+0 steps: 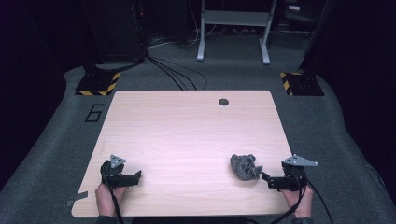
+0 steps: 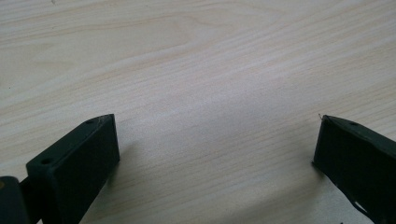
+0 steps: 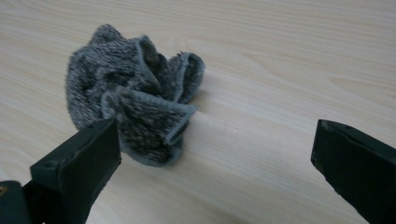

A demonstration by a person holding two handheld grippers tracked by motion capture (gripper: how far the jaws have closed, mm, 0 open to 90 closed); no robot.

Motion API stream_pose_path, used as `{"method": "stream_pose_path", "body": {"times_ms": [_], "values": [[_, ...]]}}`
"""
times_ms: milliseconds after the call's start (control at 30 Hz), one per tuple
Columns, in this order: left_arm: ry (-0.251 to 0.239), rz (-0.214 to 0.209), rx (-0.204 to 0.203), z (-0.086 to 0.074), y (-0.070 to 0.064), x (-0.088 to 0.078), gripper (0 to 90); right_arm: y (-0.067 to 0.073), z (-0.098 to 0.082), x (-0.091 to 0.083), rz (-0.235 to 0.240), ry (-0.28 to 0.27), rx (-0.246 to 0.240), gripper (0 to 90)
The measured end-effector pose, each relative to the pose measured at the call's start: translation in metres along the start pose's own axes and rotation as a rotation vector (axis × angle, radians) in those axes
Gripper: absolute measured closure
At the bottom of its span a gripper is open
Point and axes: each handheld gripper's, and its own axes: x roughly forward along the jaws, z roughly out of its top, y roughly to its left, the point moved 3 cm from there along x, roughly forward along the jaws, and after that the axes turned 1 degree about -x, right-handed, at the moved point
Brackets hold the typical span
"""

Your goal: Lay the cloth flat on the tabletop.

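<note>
We are at the start — the crumpled grey cloth [image 1: 245, 166] lies untouched on the counter [image 1: 187, 135], near its right front edge. Our right hand-held gripper [image 1: 265, 177] gapes just beside it; our left hand-held gripper [image 1: 138, 175] waits wide over bare wood — grasping remains.

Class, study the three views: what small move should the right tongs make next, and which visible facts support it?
Probably ease the right tongs forward and a little toward the crumpled grey cloth, then close. Their jaws stand wide open, and the cloth lies just ahead on the wooden table, off to one jaw's side rather than centred between them. The left tongs are open over bare wood, far from it.
</note>
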Motion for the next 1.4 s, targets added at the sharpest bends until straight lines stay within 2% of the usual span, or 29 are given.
{"method": "stream_pose_path", "body": {"times_ms": [200, 233, 367, 467, 500, 600, 667, 733, 767, 800, 867, 900, 933, 967, 1000, 1033, 1100, 1233, 1267, 1400], "values": [[-0.001, 0.0, -0.002, 0.0, 0.0, 0.0, 0.0, 0.014, 0.011, 0.004, 0.046, -0.003, -0.023, 1.4], [0.0, 0.0, 0.0, 0.0, 0.0, 0.0, 0.0, 0.02, 0.015, 0.008, 0.064, 0.004, -0.038, 1.9], [0.0, 0.0, 0.0, 0.0, 0.0, 0.0, 0.0, 0.03, 0.02, 0.018, 0.102, 0.03, -0.06, 4.9], [0.0, -0.001, -0.001, 0.0, 0.0, 0.0, 0.0, 0.035, 0.019, 0.025, 0.111, 0.05, -0.068, 7.5], [0.0, -0.001, -0.001, 0.0, 0.0, 0.0, 0.0, 0.037, 0.018, 0.033, 0.118, 0.073, -0.07, 11.8], [-0.001, 0.0, -0.002, 0.0, 0.0, 0.0, 0.0, 0.037, 0.014, 0.041, 0.118, 0.098, -0.063, 17.1], [0.001, -0.001, -0.001, 0.0, 0.0, 0.0, 0.0, 0.036, 0.011, 0.045, 0.115, 0.109, -0.065, 25.4], [-0.001, -0.001, -0.002, 0.0, 0.0, 0.0, 0.0, 0.037, 0.009, 0.047, 0.113, 0.115, -0.058, 26.5], [-0.001, 0.0, -0.002, 0.0, 0.0, 0.0, 0.0, 0.036, 0.006, 0.049, 0.124, 0.122, -0.064, 34.7], [-0.001, 0.0, -0.002, 0.0, 0.0, 0.0, 0.0, 0.037, 0.006, 0.05, 0.126, 0.124, -0.053, 38.0], [-0.001, -0.001, -0.003, 0.0, 0.0, 0.0, 0.0, 0.037, 0.004, 0.051, 0.126, 0.127, -0.062, 49.2], [-0.001, -0.001, -0.003, 0.0, 0.0, 0.0, 0.0, 0.037, 0.004, 0.051, 0.126, 0.127, -0.062, 49.2], [0.0, -0.001, 0.0, 0.0, 0.0, 0.0, 0.0, 0.038, 0.002, 0.052, 0.122, 0.138, -0.061, 61.4], [0.0, -0.001, 0.0, 0.0, 0.0, 0.0, 0.0, 0.038, 0.002, 0.052, 0.122, 0.138, -0.061, 61.4], [-0.001, 0.0, -0.002, 0.0, 0.0, 0.0, 0.0, 0.038, 0.0, 0.054, 0.118, 0.141, -0.071, 71.0], [-0.001, -0.001, -0.003, 0.0, 0.0, 0.0, 0.0, 0.038, -0.001, 0.055, 0.112, 0.142, -0.073, 73.9], [-0.001, 0.0, -0.002, 0.0, 0.0, 0.0, 0.0, 0.039, -0.003, 0.056, 0.104, 0.144, -0.091, 77.6], [0.0, -0.001, -0.004, 0.0, 0.0, 0.0, 0.0, 0.043, -0.002, 0.054, 0.088, 0.134, -0.096, 80.2], [-0.001, 0.0, -0.003, 0.0, 0.0, 0.0, 0.0, 0.044, 0.001, 0.051, 0.086, 0.11, -0.115, 81.1], [-0.001, 0.0, -0.002, 0.0, 0.0, 0.0, 0.0, 0.048, 0.009, 0.044, 0.094, 0.065, -0.113, 81.8]]}}
